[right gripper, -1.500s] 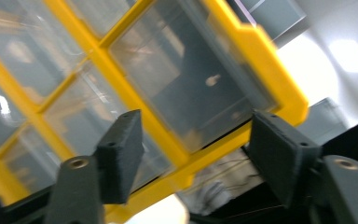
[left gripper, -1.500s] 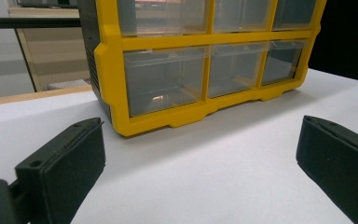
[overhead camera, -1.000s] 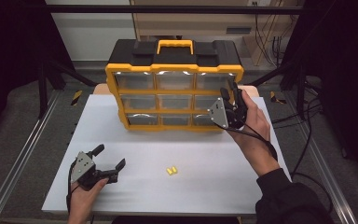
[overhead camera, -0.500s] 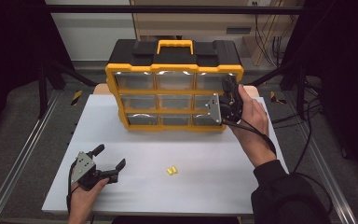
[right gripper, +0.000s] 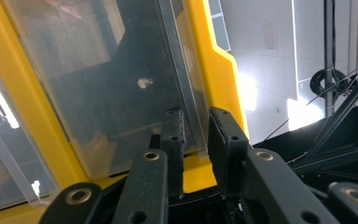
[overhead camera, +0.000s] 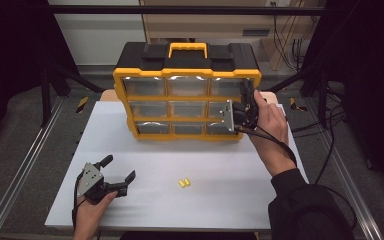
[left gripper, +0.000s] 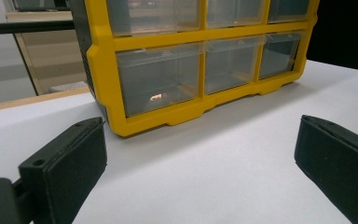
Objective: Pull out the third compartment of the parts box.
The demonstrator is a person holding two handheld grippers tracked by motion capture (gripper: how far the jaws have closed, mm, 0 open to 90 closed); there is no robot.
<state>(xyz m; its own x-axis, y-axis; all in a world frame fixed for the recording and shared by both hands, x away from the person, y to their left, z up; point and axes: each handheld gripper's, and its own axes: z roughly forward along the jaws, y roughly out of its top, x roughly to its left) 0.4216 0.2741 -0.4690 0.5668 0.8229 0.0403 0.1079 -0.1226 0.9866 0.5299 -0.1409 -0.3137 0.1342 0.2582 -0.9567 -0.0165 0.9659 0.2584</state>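
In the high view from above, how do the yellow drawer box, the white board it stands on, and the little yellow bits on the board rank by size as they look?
1. White board, the widest thing there.
2. Yellow drawer box, covering roughly the board's far middle.
3. Little yellow bits, tiny by comparison.

The gaps are wide enough that nearness to the camera does not change the order.

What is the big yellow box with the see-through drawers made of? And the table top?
The organizer box looks like hard molded plastic: a glossy yellow frame with a matte black top. Its drawers seem to be clear plastic, since you can see inside them. The table top looks like a smooth, matte white board, possibly laminate.
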